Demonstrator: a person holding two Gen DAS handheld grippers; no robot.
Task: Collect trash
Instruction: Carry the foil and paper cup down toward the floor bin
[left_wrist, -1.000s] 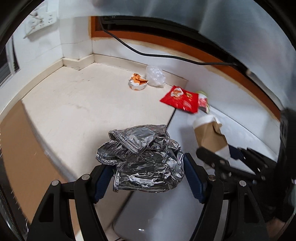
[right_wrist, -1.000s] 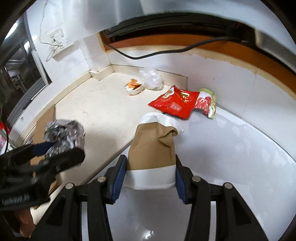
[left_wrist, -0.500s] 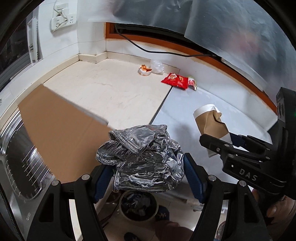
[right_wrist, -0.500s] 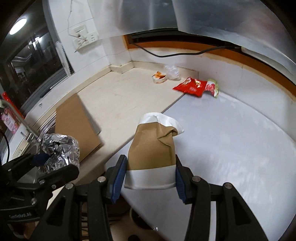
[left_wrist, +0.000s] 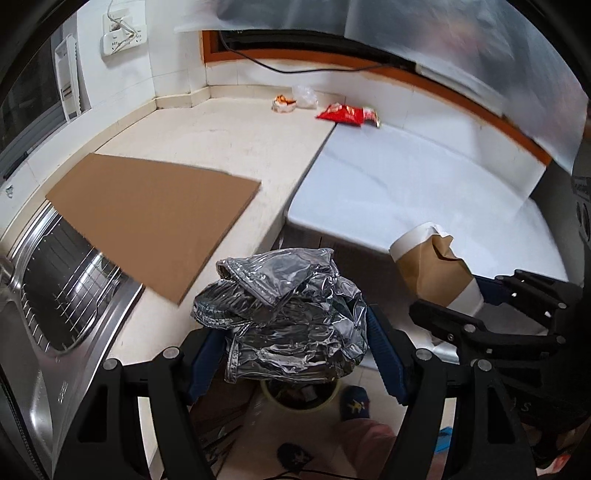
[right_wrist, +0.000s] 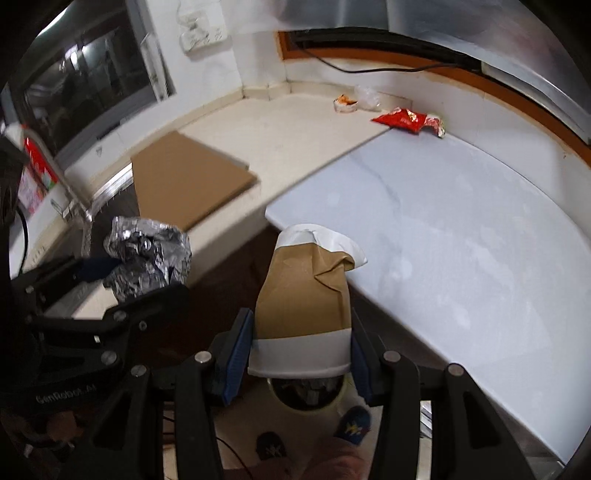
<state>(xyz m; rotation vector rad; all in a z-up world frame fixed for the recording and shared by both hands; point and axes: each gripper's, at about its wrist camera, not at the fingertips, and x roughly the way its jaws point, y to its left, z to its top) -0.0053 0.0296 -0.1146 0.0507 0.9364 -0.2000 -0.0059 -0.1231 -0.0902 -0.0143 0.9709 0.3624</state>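
Left to right across the left wrist view: a steel sink with a wire rack lies at the far left, partly covered by a flat cardboard sheet that overhangs from the beige counter. At centre, the left gripper is clamped on a crumpled foil wad, its blue pads pressed against both sides so that the loose foil cannot slip out. Directly under the wad, on the floor, a pale bin shows its rim and dark contents; the wad appears to be held there so that it would fall inside once released. To the right, the right gripper is closed on a crushed paper cup, gripped near its white base. In the right wrist view the cup points away from the camera, and the bin again lies just below it. A person's slippered feet stand beside the bin.

Trash not yet collected sits at the far back of the counter: a small orange-and-white wrapper, a clear plastic bag just beside it, and a red snack bag lying across the seam with the white board. Judged from this layout, both held pieces are poised for dropping, and three pieces remain.
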